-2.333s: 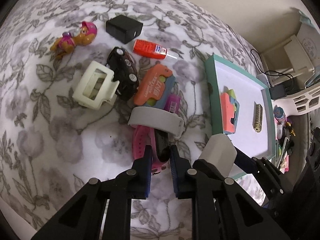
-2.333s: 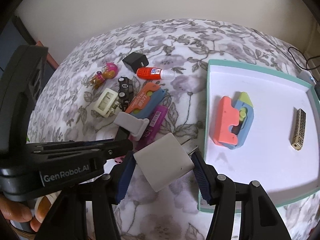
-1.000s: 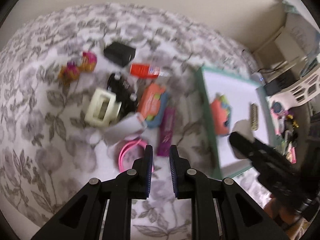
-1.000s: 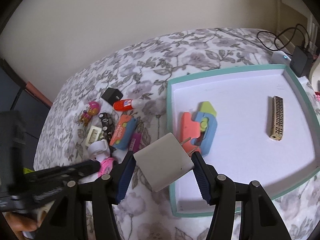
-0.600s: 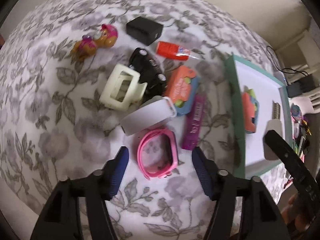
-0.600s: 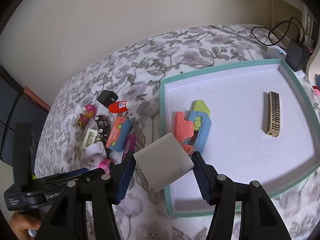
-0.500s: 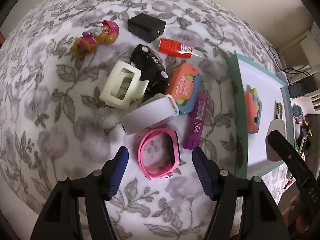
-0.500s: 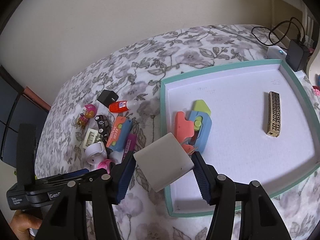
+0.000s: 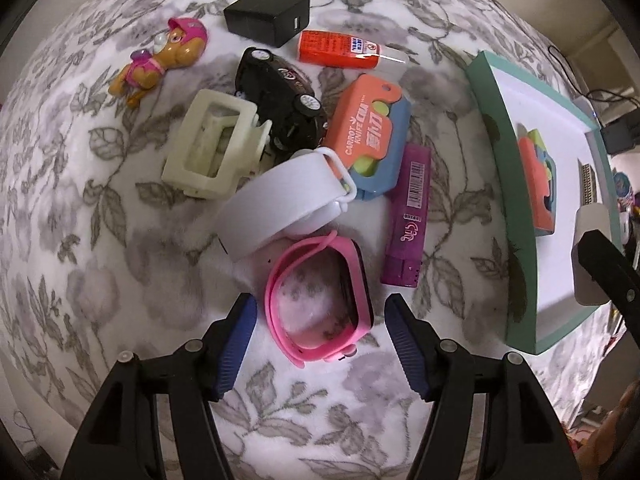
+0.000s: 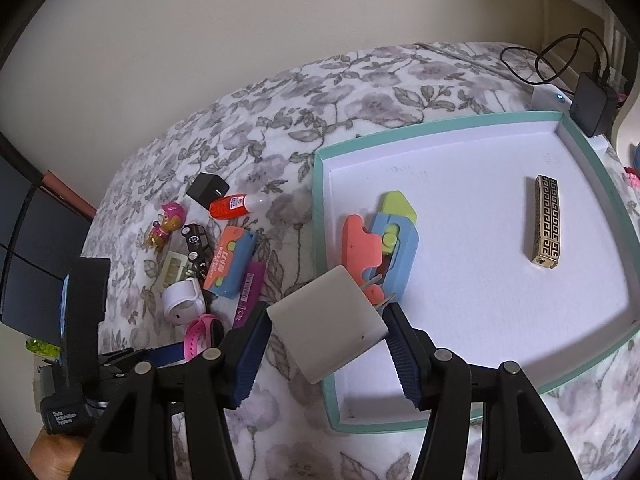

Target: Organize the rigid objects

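A pink watch point(image 9: 356, 276) lies on the flowered bedspread, in the gap of my left gripper point(image 9: 320, 312), which points down and stands open; its pads are clear of the band on both sides. My right gripper point(image 10: 327, 320) is shut on a white plug adapter point(image 10: 324, 312), prongs pointing away, held above the near left corner of the teal-rimmed tray point(image 10: 320, 240). In the tray lie an orange and blue toy knife point(image 10: 380, 240) and a gold patterned bar point(image 10: 546, 222).
Beyond the pink watch lie a white watch point(image 9: 276, 204), cream clip point(image 9: 208, 148), black toy car point(image 9: 280, 92), second toy knife point(image 9: 368, 128), purple lighter point(image 9: 408, 216), glue bottle point(image 9: 336, 50), black charger point(image 9: 266, 18) and pup figure point(image 9: 168, 56). Cables and a power brick point(image 10: 592, 104) sit behind the tray.
The left jaws went from shut to open, and the left gripper sank toward the pink watch, which now sits between them. The right gripper swung over the tray corner, then held still.
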A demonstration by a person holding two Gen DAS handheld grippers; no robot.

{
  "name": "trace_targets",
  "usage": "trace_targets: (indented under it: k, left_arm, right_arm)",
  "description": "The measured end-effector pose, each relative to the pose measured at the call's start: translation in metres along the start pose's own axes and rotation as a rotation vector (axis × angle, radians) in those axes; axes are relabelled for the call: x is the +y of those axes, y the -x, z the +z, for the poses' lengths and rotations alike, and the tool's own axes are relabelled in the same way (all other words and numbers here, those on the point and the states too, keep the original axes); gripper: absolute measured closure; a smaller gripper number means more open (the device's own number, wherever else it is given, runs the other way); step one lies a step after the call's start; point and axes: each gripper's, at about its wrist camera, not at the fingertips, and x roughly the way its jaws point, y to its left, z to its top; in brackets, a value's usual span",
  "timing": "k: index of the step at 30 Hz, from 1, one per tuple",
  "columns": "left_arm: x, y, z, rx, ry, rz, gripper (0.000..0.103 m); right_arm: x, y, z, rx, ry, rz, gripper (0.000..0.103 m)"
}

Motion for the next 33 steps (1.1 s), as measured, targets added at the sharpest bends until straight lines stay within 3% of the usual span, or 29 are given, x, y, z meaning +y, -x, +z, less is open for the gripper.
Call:
trace_targets:
  k: [2, 3, 8, 13, 18, 24, 33]
  left_arm:
    - [-0.009, -0.004, 0.008, -0.004, -0.004, 0.018, 0.049]
    - [-0.009, -0.002, 0.009, -0.009, -0.01, 0.025, 0.05]
    - [-0.001, 0.012, 0.011, -0.046, 0.016, -0.044, 0.051]
    - [-0.013, 0.054, 0.011, -0.188, -0.023, -0.066, 0.051]
    - [-0.037, 0.078, 0.013, -0.297, -0.071, -0.14, 0.051]
    - [-0.069, 0.08, 0.012, -0.341, -0.152, -0.19, 0.051]
    - [-0.135, 0.068, 0.002, -0.371, -0.322, -0.175, 0.05]
  right_arm:
    - [0.0, -0.001, 0.0, 0.002, 0.001, -0.004, 0.042]
    - [-0.001, -0.001, 0.0, 0.002, -0.001, -0.007, 0.042]
    - [-0.007, 0.0, 0.001, -0.002, -0.023, -0.016, 0.042]
    - [-0.017, 0.003, 0.003, -0.017, -0.062, -0.024, 0.042]
    - [-0.035, 0.009, 0.007, -0.049, -0.119, -0.057, 0.042]
    - [-0.071, 0.019, 0.008, -0.094, -0.226, -0.143, 0.042]
    - [-0.119, 0.028, 0.004, -0.124, -0.355, -0.245, 0.042]
